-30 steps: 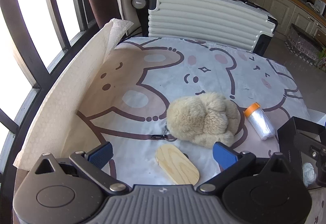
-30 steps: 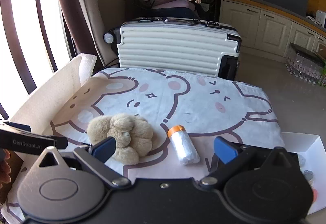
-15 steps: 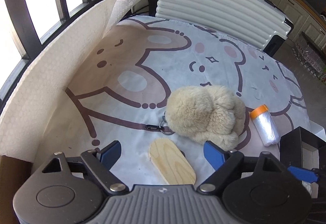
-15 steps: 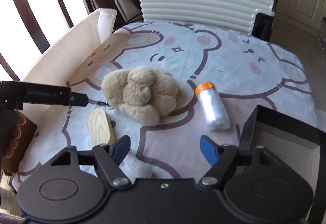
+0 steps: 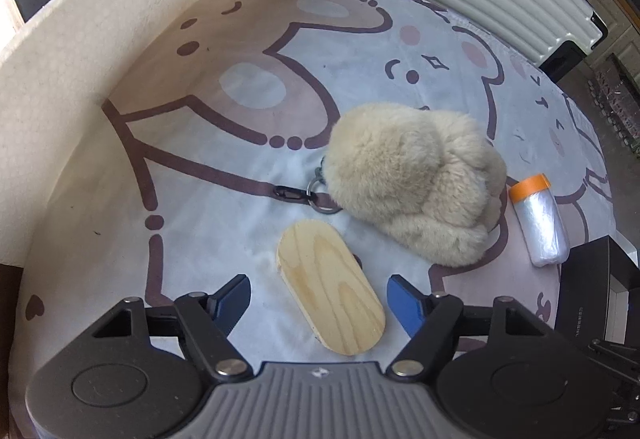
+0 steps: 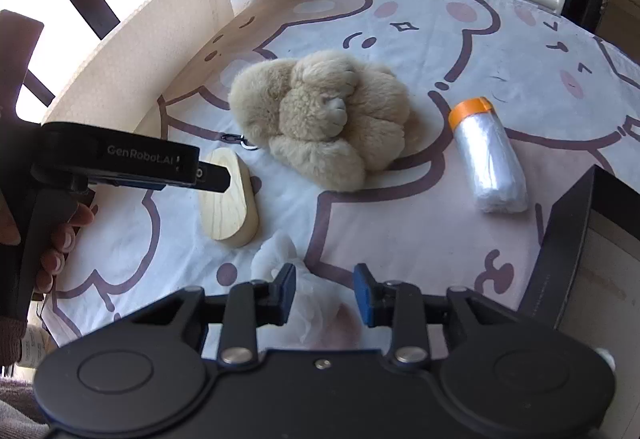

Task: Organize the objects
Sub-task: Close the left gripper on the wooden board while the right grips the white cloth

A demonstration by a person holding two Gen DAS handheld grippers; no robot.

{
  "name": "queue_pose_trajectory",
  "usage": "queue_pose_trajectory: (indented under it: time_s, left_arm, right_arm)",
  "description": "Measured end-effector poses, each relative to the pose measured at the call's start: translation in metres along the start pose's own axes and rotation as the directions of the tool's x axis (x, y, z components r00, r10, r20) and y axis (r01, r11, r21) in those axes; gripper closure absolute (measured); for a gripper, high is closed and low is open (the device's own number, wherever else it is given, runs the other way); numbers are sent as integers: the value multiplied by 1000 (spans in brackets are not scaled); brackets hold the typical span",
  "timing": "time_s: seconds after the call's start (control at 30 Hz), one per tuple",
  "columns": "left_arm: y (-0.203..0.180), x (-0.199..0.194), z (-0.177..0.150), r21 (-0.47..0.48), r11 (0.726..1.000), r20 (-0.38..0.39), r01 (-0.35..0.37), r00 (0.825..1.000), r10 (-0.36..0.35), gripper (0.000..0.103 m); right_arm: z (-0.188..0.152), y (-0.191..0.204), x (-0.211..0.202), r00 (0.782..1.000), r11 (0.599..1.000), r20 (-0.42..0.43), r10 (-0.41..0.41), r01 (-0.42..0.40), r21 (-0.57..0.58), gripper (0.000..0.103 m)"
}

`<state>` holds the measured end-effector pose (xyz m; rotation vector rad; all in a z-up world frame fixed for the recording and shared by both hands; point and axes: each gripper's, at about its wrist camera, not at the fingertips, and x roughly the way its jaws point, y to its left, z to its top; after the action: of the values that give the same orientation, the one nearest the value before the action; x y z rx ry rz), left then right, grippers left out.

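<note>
Wooden oval block [image 5: 331, 293] between its closing blue pads, we are lowering the left gripper [image 5: 318, 298] while the right gripper [image 6: 325, 293] is narrowing around crumpled white plastic [image 6: 316, 303].

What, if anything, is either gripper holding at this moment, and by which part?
Nothing yet. The left gripper is closing around the wooden block; the right gripper around the white crumpled plastic.

Fluffy plush toy [image 5: 412, 191], smooth grained wooden block [image 5: 330, 289], printed cloth [image 5: 248, 159]
</note>
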<state>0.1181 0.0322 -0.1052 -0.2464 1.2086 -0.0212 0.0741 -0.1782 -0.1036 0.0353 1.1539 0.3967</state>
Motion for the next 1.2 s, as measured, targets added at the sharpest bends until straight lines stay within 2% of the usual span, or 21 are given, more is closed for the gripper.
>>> queue_pose_trajectory:
  time_s: [0.13,0.37,0.53,0.67,0.9,1.0,1.13,1.2]
  left_arm:
    - [0,8,0,-43,999,-30,18,999,-20,29]
    - [-3,20,0,-47,999,-56,3,998,-6,37]
    - [-8,28,-2,-18,1000,-80,-11,997,10,39]
    - [-12,32,-2,11,999,-75,-36,997,37,39]
    - [-26,36,-1,109,991,-59,-81,994,88,40]
    - [-28,34,-2,164,984,-63,-70,995,81,43]
    - [-30,32,-5,252,966,-83,-51,994,74,49]
    - [-30,31,-8,297,954,-89,-46,993,76,51]
  right_arm:
    - [1,2,9,999,1000,-27,22,-22,-22,69]
    - [-2,6,24,994,996,-86,74,-78,-48,68]
    - [-4,15,29,990,990,-107,91,-102,-95,66]
    - [-8,20,35,987,986,-142,69,-89,-137,63]
    - [-13,20,34,985,982,-157,77,-102,-161,63]
    - [-16,18,36,982,984,-176,73,-99,-148,63]
    - [-17,21,38,980,985,-185,75,-102,-140,57]
    - [-15,19,37,980,987,-182,84,-106,-118,67]
